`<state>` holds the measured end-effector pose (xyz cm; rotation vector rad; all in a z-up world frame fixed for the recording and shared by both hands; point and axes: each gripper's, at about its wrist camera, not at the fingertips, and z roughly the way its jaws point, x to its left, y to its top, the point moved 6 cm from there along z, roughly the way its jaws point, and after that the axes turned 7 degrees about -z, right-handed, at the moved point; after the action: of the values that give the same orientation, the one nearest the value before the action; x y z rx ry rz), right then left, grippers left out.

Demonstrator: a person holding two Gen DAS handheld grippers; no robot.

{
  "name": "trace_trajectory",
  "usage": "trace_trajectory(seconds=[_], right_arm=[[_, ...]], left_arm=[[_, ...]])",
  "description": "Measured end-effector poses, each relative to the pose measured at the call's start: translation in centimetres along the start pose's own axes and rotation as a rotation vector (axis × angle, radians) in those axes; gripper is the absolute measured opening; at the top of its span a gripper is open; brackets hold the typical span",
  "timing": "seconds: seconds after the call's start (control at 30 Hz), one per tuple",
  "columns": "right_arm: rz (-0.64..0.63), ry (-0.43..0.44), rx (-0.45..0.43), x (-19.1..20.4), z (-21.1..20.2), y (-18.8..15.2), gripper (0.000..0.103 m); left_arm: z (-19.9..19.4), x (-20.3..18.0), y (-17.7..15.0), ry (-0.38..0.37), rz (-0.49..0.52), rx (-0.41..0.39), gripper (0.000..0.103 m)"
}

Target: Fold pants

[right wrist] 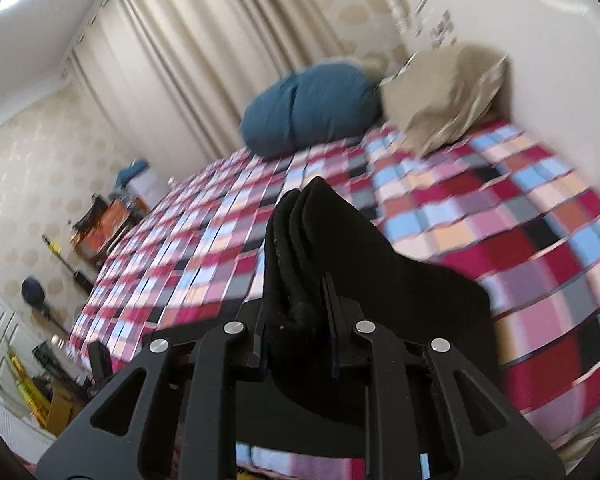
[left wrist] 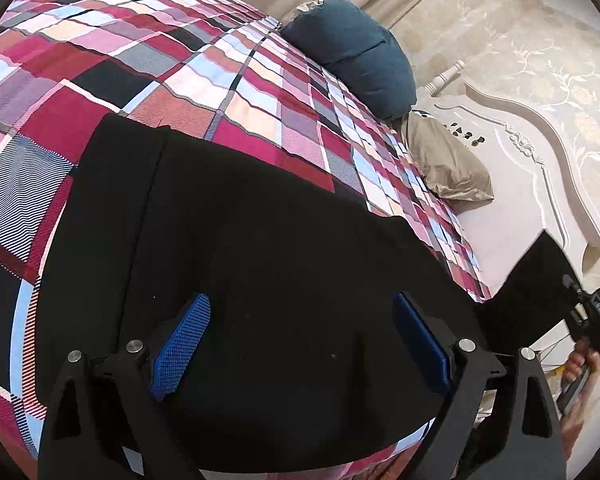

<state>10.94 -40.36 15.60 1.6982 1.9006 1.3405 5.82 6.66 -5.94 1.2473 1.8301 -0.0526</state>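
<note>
The black pants [left wrist: 236, 248] lie spread on the checked bedspread [left wrist: 148, 56]. My left gripper [left wrist: 300, 344] is open and hovers just over the pants, its blue pads [left wrist: 182, 344] wide apart with nothing between them. My right gripper [right wrist: 296, 316] is shut on a bunched, layered end of the pants [right wrist: 312, 232] and holds it up off the bed. In the left wrist view the right gripper [left wrist: 592, 312] shows at the far right, with the lifted pants end [left wrist: 532, 292] stretching toward it.
A dark blue pillow [left wrist: 352, 52] and a beige pillow [left wrist: 444, 160] lie at the head of the bed by the white headboard [left wrist: 512, 168]. Curtains [right wrist: 204, 60] hang behind. Furniture and clutter [right wrist: 100, 224] stand beyond the bed's far side.
</note>
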Motion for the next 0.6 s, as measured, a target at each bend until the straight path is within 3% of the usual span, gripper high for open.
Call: trace_trajectory(seconds=[0.27, 0.6], right_arm=[[-0.068, -0.044, 0.122, 4.4, 7.5, -6.3, 0.019], [-0.106, -0.037, 0.213, 7.8, 12.4, -12.1, 0.020]], left_arm=[[-0.2, 0.0, -0.1, -0.008, 0.015, 0.001, 0.091], [-0.1, 0.0, -0.1, -0.002, 0.035, -0.008, 0.091]])
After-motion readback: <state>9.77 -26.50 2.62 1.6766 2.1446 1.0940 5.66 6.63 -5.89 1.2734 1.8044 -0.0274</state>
